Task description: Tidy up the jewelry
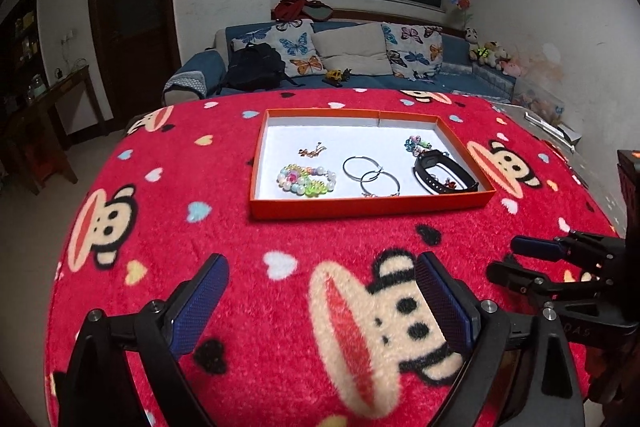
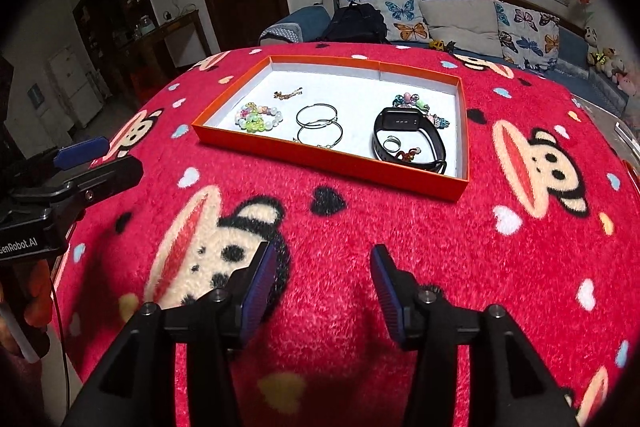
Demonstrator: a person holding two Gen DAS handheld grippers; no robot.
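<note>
Red blanket (image 1: 280,235), jewelry (image 1: 372,177) in orange tray (image 1: 360,207)

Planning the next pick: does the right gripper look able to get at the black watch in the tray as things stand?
Probably yes. The right gripper has open, empty jaws, only bare blanket lies before the tray, and the black watch sits nearest its low front wall, uncovered.
</note>
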